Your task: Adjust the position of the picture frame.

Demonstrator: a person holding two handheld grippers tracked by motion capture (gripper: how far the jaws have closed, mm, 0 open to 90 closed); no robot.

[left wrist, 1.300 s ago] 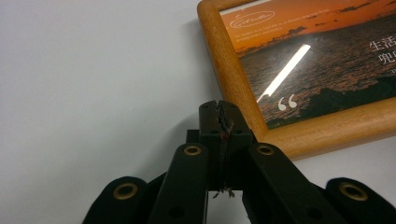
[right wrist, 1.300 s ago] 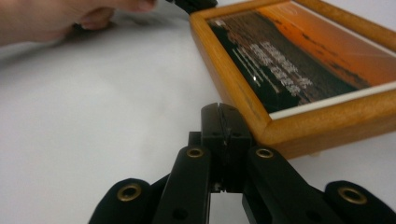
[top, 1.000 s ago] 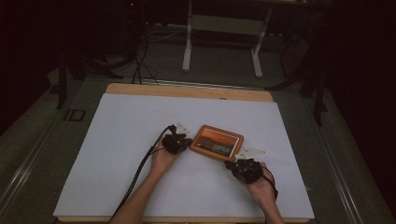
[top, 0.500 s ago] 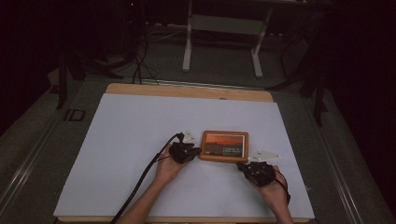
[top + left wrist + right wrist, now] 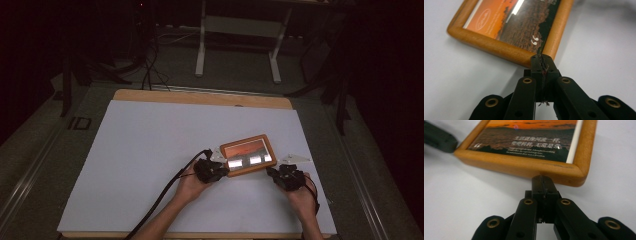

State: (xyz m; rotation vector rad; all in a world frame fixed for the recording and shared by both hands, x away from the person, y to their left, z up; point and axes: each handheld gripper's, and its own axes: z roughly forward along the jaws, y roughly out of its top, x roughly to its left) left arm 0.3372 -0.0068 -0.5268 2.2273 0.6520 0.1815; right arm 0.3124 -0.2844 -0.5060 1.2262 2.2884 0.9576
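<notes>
— Honey-coloured wood: is that the rectangular wooden picture frame with the orange sunset print [image 5: 248,155]? Where does it lie?

— Flat on the white worktop [image 5: 150,150], toward my right and the near edge, turned a little askew.

— And your tongs?

— My left tongs [image 5: 542,61] are pressed together with nothing between them, their tips touching the frame's corner. My right tongs [image 5: 544,182] are together too, empty, with their tips up against the frame's wooden edge near another corner.

— So the frame sits between your hands?

— Yes, left tongs at its left end, right tongs at its right end.
</notes>
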